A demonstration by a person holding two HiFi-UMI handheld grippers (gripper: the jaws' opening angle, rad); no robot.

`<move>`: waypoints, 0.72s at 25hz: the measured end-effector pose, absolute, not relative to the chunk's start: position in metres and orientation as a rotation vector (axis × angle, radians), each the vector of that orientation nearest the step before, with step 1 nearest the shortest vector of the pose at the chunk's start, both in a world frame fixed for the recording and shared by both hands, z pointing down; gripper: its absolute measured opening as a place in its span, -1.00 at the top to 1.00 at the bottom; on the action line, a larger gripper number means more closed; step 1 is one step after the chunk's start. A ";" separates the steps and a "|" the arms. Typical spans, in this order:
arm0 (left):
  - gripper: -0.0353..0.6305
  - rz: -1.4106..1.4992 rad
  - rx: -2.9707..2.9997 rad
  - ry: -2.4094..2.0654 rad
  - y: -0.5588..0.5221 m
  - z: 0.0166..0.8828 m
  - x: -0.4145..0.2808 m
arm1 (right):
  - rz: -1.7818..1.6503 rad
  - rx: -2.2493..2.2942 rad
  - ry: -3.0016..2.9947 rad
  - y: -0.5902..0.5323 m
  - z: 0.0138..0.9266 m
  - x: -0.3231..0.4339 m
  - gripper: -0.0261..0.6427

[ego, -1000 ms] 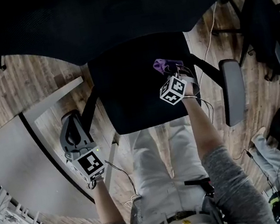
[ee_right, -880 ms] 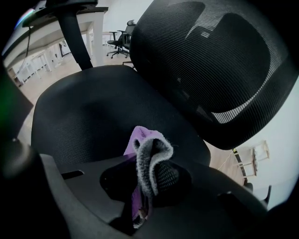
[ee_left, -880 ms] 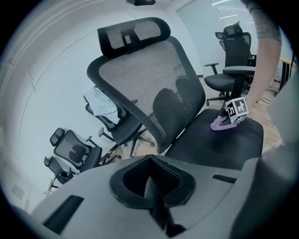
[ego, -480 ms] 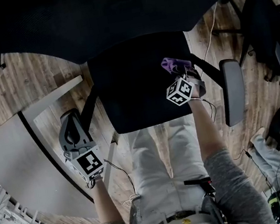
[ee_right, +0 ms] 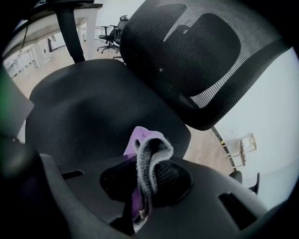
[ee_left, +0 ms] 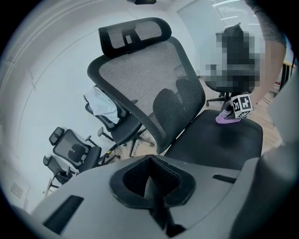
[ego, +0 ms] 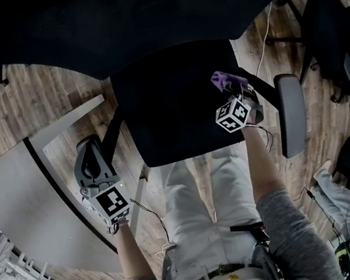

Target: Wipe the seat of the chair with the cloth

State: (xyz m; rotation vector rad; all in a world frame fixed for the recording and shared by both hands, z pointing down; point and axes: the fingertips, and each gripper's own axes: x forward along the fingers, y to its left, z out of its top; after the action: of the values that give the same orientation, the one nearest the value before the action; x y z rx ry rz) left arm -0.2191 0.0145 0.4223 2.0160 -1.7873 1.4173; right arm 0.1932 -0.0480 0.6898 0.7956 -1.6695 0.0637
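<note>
Right gripper point(ego: 239, 92): jaws clamped on the cloth point(ego: 227, 80). In the right gripper view we saw a fold of the purple cloth, grey on its edge, pinched between the pads and standing up ahead of them.

Cloth position: at the right edge of the chair's seat point(ego: 169, 104), towards the back half, near the right armrest point(ego: 290, 113). From the left gripper view the cloth's lower part lay on the seat surface, under the right gripper's marker cube point(ego: 232, 114).

Left gripper point(ego: 89, 158): jaws together, nothing between them. We held it off the seat's left side, clear of the chair, above the curved edge of a white desk point(ego: 19, 202) and the wooden floor point(ego: 42, 98). Its camera looked across the seat at the mesh backrest point(ee_left: 149, 88) and headrest point(ee_left: 134, 33).

Seat: black, broad, bare apart from the cloth at its right edge. The backrest rose beyond it and filled the top of the head view as a dark mass.

Person: light trousers point(ego: 198, 198) directly in front of the seat's near edge, grey sleeves on both forearms.

Surroundings: other black office chairs point(ego: 324, 18) stood on the floor to the right.
</note>
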 end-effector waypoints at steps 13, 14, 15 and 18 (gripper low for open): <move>0.89 1.413 2.025 -1.788 0.012 0.421 -0.218 | 0.135 0.852 -1.662 -0.049 0.689 0.204 0.77; 0.90 1.409 2.026 -1.787 0.012 0.421 -0.218 | 0.138 0.851 -1.662 -0.048 0.689 0.204 0.77; 0.89 1.407 2.024 -1.784 0.013 0.421 -0.218 | 0.143 0.850 -1.661 -0.048 0.689 0.204 0.77; 0.89 1.412 2.018 -1.787 0.014 0.420 -0.219 | 0.149 0.843 -1.650 -0.048 0.689 0.203 0.77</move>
State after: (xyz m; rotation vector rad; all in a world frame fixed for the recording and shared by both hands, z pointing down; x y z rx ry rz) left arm -0.2189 0.0136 0.4204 2.0181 -1.7868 1.4121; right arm 0.2025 -0.0483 0.6888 0.8432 -1.6501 0.1493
